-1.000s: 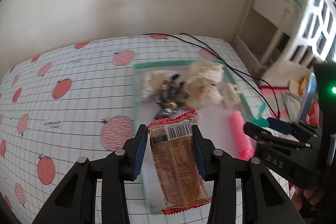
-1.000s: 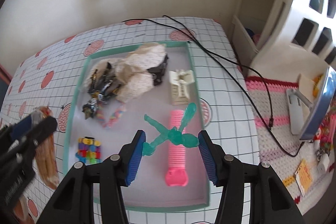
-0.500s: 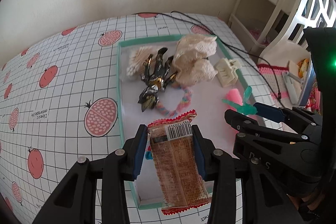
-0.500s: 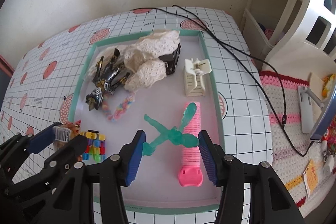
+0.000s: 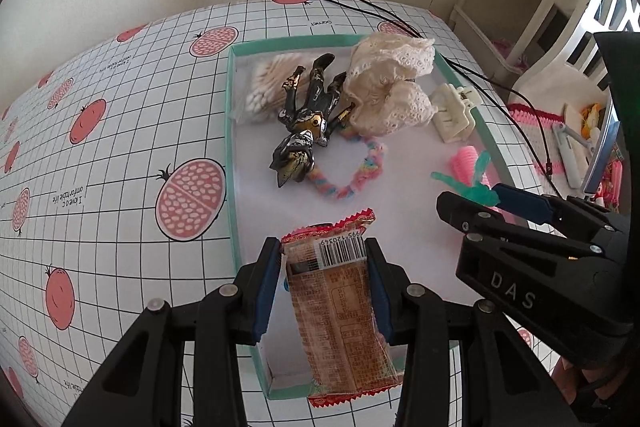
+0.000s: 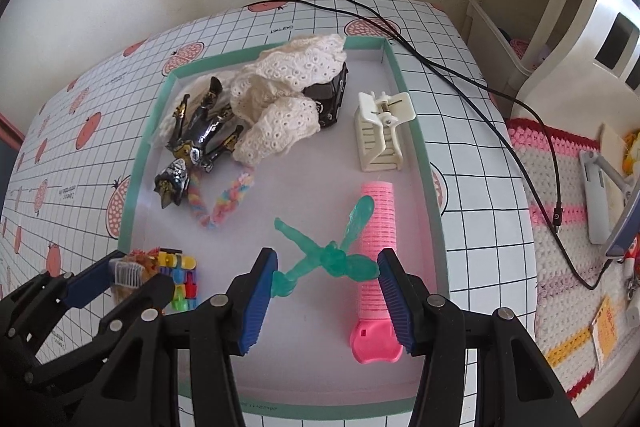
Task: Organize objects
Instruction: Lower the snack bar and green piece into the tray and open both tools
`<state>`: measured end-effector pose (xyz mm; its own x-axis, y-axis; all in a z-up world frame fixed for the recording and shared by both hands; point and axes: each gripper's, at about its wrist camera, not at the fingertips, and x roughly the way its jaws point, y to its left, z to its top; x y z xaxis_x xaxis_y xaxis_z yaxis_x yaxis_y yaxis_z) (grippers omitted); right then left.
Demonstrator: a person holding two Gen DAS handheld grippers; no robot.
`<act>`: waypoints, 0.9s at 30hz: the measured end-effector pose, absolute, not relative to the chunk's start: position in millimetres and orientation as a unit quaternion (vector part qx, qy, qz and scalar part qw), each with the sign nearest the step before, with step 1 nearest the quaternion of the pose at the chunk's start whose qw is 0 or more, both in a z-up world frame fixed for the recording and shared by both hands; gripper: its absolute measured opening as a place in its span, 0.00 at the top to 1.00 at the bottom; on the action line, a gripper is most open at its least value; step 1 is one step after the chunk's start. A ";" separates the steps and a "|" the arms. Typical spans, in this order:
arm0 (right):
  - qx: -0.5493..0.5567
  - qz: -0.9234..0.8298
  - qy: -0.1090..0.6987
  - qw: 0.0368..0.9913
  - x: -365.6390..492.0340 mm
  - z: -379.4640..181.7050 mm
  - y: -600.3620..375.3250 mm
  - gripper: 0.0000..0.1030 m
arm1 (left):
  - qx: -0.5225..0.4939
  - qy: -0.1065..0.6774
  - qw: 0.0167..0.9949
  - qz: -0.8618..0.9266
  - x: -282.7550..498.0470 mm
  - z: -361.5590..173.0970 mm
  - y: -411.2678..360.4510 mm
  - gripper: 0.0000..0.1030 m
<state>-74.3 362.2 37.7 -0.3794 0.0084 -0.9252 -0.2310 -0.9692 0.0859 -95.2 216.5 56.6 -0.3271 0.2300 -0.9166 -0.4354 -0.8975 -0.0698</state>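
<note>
My left claw (image 5: pixel 322 281) grips the snack packet (image 5: pixel 340 311) above the tray's (image 5: pixel 229 147) near-left corner; my right claw (image 6: pixel 326 297) pinches the green figure (image 6: pixel 328 255). I should lower the packet flat onto bare floor, clear of the blocks (image 6: pixel 180 277), before loosening.

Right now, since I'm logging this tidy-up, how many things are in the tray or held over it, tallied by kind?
Toys: 3 (dark figure, green figure, block toy)
Hair items: 2 (claw clip, pink roller)
Snack packet: 1
Cotton swab bag: 1
Lace cloth: 1
Pastel loop: 1
Black object, half hidden: 1
Total: 10
</note>
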 end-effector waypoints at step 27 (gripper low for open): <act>-0.517 0.847 0.114 0.057 -77.7 60.1 354.3 0.45 | -0.532 0.073 0.220 0.815 -98.2 71.7 209.6 0.50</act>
